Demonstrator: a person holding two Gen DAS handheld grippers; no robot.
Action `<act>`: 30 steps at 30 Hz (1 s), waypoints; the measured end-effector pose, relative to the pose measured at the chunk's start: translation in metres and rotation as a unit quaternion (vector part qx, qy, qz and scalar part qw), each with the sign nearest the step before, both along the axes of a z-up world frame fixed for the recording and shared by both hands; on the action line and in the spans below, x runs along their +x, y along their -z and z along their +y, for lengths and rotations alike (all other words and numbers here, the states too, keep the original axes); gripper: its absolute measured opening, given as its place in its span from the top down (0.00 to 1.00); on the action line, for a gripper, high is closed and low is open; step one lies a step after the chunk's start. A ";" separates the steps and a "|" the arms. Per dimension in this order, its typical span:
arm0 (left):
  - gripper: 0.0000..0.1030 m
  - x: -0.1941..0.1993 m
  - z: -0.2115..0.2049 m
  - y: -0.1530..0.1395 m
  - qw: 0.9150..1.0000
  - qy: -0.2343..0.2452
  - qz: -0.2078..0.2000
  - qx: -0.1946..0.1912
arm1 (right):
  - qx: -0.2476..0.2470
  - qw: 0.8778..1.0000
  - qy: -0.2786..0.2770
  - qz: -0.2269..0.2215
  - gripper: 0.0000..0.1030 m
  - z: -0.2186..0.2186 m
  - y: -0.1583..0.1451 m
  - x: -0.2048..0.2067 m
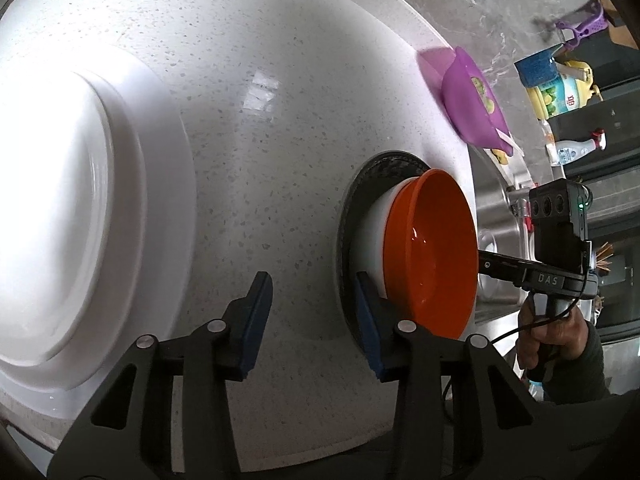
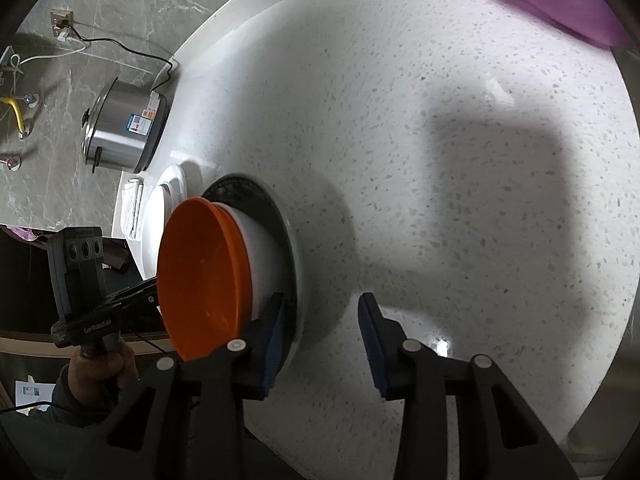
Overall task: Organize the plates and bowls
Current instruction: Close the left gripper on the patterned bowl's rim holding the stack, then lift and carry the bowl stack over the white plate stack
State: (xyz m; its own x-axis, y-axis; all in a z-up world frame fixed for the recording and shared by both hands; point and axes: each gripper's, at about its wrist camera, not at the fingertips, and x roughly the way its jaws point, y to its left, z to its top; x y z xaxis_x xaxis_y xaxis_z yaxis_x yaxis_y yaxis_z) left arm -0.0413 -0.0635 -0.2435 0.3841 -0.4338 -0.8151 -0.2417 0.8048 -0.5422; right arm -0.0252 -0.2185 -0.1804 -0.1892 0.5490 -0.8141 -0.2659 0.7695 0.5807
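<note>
An orange bowl (image 1: 434, 254) sits nested in a white bowl (image 1: 378, 236) on a dark plate (image 1: 360, 188) on the speckled white counter (image 1: 260, 140). White plates (image 1: 76, 216) lie stacked at the left. My left gripper (image 1: 308, 322) is open and empty, its right pad beside the dark plate. In the right wrist view the orange bowl (image 2: 200, 276), white bowl (image 2: 264, 248) and dark plate (image 2: 256, 200) sit left of my open, empty right gripper (image 2: 324, 340). White plates (image 2: 168, 196) lie beyond them. A purple bowl (image 1: 472, 96) sits at the counter's far edge.
A steel sink (image 1: 496, 208) lies behind the bowls, with bottles and a blue cup (image 1: 536, 68) beyond. A steel rice cooker (image 2: 124, 128) and a folded cloth (image 2: 134, 208) stand at the other end. The purple bowl (image 2: 560, 4) shows at the top right.
</note>
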 end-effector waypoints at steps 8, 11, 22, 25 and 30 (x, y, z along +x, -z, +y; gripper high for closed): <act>0.65 0.011 -0.005 0.006 1.000 0.001 0.006 0.005 | 0.000 1.000 -0.010 -0.010 0.69 0.005 0.003 0.000; 0.59 0.015 -0.004 0.009 1.000 0.004 0.019 0.006 | 0.004 1.000 -0.009 -0.012 0.74 0.004 0.003 0.001; 0.92 0.023 -0.020 -0.003 0.999 0.036 -0.008 0.023 | 0.021 1.000 -0.009 -0.010 0.89 0.007 -0.001 0.002; 0.94 0.024 -0.021 -0.004 0.999 0.034 -0.009 0.016 | 0.028 1.000 -0.001 0.000 0.89 0.005 0.001 0.002; 0.94 0.023 -0.021 -0.004 0.999 0.034 -0.013 0.008 | 0.034 0.999 0.004 0.005 0.89 0.002 0.003 0.002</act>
State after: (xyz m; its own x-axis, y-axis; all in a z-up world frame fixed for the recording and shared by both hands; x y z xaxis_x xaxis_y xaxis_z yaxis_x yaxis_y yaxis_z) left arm -0.0181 -0.0847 -0.2398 0.3741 -0.4476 -0.8122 -0.1718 0.8272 -0.5350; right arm -0.0236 -0.2165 -0.1835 -0.1915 0.6049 -0.7729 -0.2538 0.7302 0.6344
